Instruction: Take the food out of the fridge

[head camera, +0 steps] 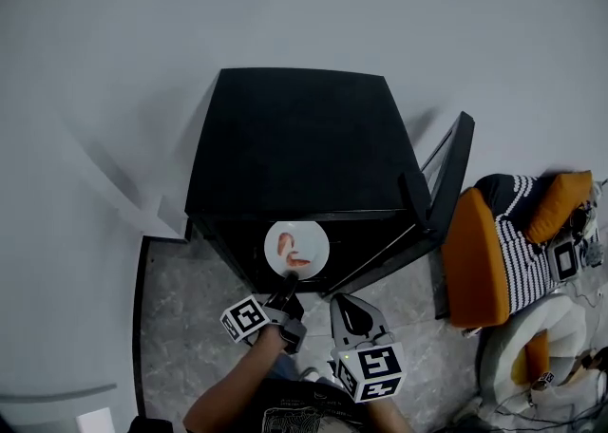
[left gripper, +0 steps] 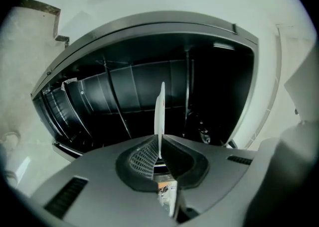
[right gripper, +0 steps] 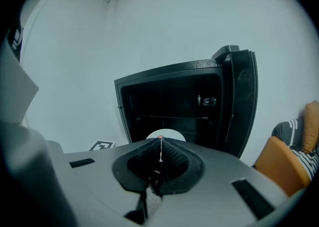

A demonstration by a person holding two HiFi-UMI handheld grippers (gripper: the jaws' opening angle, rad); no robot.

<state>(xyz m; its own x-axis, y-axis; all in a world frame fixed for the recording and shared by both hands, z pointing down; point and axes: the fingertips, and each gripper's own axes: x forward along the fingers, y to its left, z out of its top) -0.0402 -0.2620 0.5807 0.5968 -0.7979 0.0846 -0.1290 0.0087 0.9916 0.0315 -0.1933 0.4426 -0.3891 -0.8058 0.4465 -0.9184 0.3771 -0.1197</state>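
A white plate [head camera: 296, 247] with orange-red food [head camera: 292, 252] on it hangs at the mouth of the open black fridge [head camera: 294, 137]. My left gripper [head camera: 288, 279] is shut on the plate's near rim. In the left gripper view the plate [left gripper: 160, 111] stands edge-on between the closed jaws of the left gripper [left gripper: 159, 146], with the dark fridge interior [left gripper: 134, 96] behind it. My right gripper [head camera: 344, 300] is just right of the left one, in front of the fridge, shut on nothing. The right gripper view has the plate [right gripper: 172, 134] just beyond the right gripper [right gripper: 160, 151].
The fridge door [head camera: 446, 184] stands open to the right. An orange chair [head camera: 475, 260] with a striped cloth [head camera: 518, 232] sits right of the door. The fridge stands against a pale wall on a grey stone floor [head camera: 180, 327]. A wire shelf [right gripper: 172, 117] crosses the interior.
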